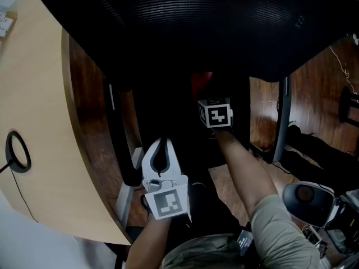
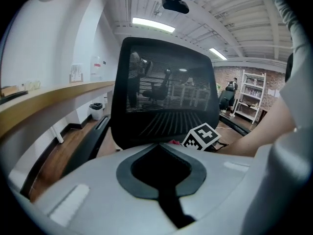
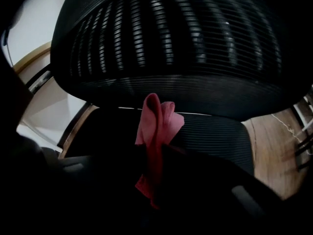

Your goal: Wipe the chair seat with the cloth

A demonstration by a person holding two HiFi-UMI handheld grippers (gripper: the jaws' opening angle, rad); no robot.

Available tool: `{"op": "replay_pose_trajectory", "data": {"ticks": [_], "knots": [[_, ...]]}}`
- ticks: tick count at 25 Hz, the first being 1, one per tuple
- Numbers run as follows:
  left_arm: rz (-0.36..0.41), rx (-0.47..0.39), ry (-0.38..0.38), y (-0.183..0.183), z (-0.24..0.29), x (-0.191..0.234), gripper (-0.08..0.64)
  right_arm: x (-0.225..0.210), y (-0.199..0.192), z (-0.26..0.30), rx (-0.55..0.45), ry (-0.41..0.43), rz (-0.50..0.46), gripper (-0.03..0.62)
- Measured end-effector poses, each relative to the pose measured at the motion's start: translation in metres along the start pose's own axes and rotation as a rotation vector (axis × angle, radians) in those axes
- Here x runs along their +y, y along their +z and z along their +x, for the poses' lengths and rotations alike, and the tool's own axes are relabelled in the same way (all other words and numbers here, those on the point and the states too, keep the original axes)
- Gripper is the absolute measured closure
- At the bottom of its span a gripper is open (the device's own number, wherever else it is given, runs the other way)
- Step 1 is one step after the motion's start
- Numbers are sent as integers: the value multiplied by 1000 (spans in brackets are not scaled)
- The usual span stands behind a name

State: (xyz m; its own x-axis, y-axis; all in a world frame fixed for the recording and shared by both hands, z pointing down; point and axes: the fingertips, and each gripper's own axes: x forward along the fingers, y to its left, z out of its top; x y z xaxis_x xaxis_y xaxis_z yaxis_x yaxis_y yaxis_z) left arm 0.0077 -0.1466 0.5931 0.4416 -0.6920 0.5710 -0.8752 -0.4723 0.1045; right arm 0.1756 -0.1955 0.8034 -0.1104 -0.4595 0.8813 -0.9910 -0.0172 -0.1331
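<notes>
A black office chair fills the view, its mesh back (image 1: 196,21) tilted over the dark seat (image 1: 179,122). My right gripper (image 3: 152,153) is shut on a red-pink cloth (image 3: 155,126), which hangs bunched between the dark jaws just above the ribbed seat (image 3: 215,136). From the head view only a bit of the red cloth (image 1: 201,82) shows beyond that gripper's marker cube (image 1: 216,114). My white left gripper (image 1: 162,144) hovers over the seat's front left, its jaws meeting at the tips with nothing in them. In the left gripper view it (image 2: 159,147) faces the chair back (image 2: 166,97).
A curved wooden desk (image 1: 39,122) with a black cable ring (image 1: 17,150) runs along the left, close to the chair's left armrest (image 1: 120,139). The right armrest (image 1: 283,116) stands over wooden floor. A grey and black device (image 1: 308,200) lies at the lower right.
</notes>
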Motion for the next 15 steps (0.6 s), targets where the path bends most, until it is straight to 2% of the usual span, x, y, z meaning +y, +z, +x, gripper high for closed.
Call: {"op": "replay_pose_trajectory", "data": {"ticks": [4,8,12,15], "knots": [[15,4,-66,-1,14,-41,555,-86,-17,-23,11,-141,89,511],[34,4,-125,-1,22,-75,555,-142,-33,-40,26,-236,145,511],[57,-5,-148,2,23,-90,555,-159,-38,-47,31,-252,166,511],[35,-3,-134,6,17,-85,555,-138,-30,-53,-4,-212,208,511]]}}
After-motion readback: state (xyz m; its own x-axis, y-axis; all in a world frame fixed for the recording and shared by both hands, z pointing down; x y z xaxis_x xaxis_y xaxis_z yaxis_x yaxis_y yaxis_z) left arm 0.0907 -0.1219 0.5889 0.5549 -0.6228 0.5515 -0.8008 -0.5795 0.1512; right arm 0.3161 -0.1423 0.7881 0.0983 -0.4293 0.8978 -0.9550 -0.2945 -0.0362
